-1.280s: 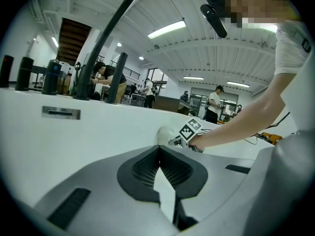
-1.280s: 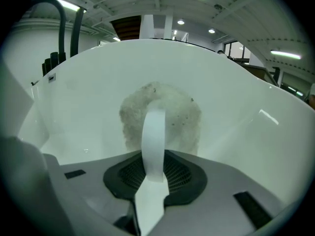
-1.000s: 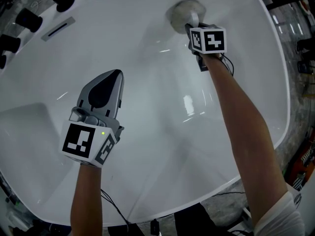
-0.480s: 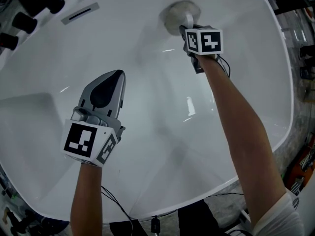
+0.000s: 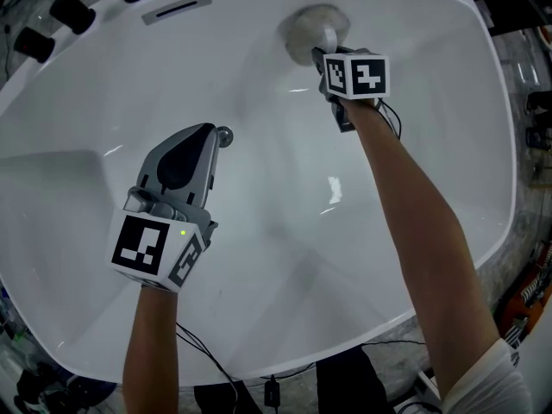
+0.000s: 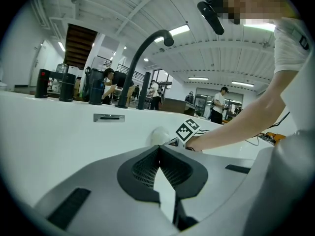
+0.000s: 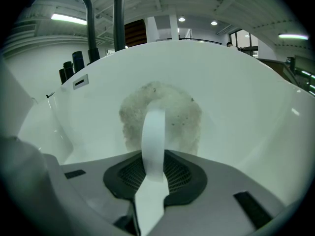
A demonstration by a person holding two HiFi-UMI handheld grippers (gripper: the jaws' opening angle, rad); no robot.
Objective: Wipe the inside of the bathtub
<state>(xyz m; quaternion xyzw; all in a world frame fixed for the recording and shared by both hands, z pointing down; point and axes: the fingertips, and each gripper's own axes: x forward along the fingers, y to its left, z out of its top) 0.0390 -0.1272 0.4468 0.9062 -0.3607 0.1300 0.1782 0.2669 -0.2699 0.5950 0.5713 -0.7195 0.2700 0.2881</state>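
The white bathtub point(image 5: 414, 145) fills the head view. A round grey-white scrub pad point(image 5: 304, 26) lies flat against the tub's far wall. My right gripper point(image 5: 326, 54) is shut on the pad's white strap point(image 7: 153, 141), which rises from between the jaws to the speckled pad point(image 7: 167, 107) in the right gripper view. My left gripper point(image 5: 205, 132) hangs over the tub's middle left, jaws shut with nothing in them. In the left gripper view its jaw tips point(image 6: 158, 149) meet, and the pad point(image 6: 158, 135) and the right gripper's marker cube point(image 6: 188, 128) show beyond.
A small metal drain knob point(image 5: 224, 134) sits on the tub floor just past the left gripper's tip. An overflow slot point(image 5: 177, 9) and black knobs point(image 5: 69, 11) line the far left rim, with a dark curved faucet point(image 6: 147, 58). People stand far behind.
The right gripper and pad have slid slightly left along the far wall. The view has shifted, and the drain knob now shows by the left gripper's tip. The left gripper has barely moved.
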